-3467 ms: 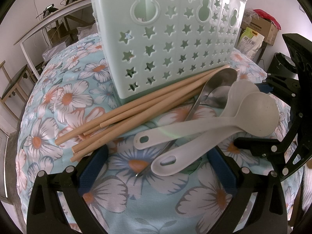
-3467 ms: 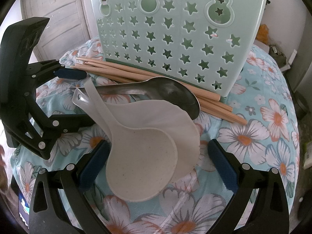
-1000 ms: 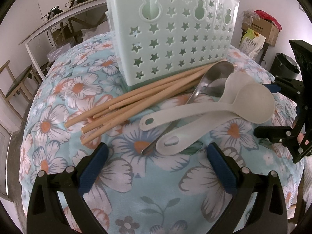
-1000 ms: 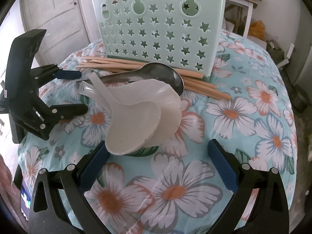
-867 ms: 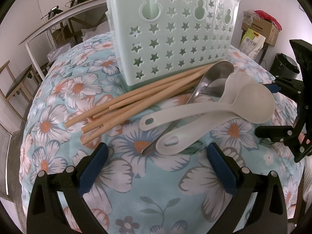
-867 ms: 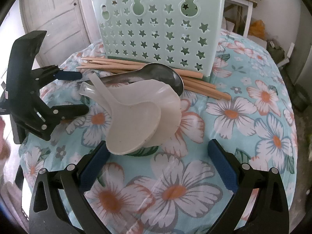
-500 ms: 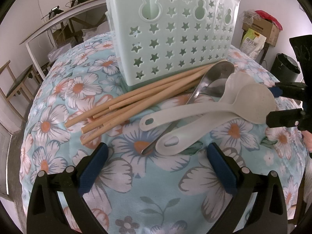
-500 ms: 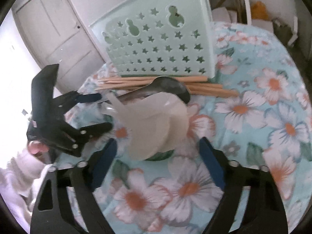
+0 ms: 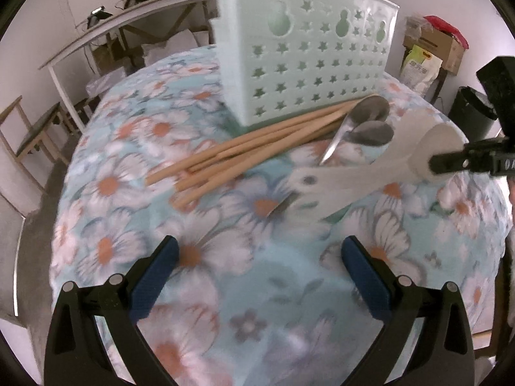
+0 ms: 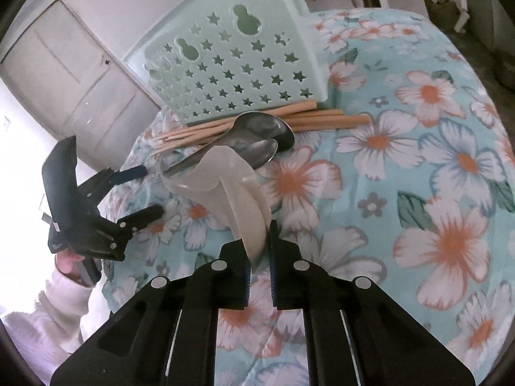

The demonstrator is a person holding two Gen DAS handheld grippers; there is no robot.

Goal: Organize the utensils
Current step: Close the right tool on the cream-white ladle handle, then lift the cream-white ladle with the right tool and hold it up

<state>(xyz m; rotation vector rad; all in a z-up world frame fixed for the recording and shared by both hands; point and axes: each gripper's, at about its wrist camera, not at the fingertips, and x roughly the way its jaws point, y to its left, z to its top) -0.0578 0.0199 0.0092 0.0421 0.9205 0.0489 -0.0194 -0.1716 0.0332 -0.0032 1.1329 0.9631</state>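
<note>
A mint-green basket [image 9: 305,58] [image 10: 231,70] with star holes stands at the back of the floral cloth. Several wooden chopsticks [image 9: 244,151] [image 10: 322,119] lie along its foot, with metal spoons [image 9: 367,128] [image 10: 257,132] over them. Two white plastic spoons [image 9: 354,173] [image 10: 238,186] lie nested in front. My right gripper [image 10: 259,247] [image 9: 433,164] is closing, its pads pressing the rim of the nearer white spoon's bowl, which stands on edge. My left gripper [image 9: 257,267] [image 10: 149,191] is open above bare cloth, short of the handles, holding nothing.
The round table's floral cloth [image 9: 257,305] falls away at every side. A person's hand in a white sleeve [image 10: 64,267] holds the left gripper. Behind stand a long bench [image 9: 128,25], a chair [image 9: 35,128], boxes [image 9: 434,41], a black bin [image 9: 470,109] and a door [image 10: 64,74].
My right gripper went from wide open to closed on the white spoon's bowl and rolled. The white spoons tipped up on edge. My left gripper drew back a little.
</note>
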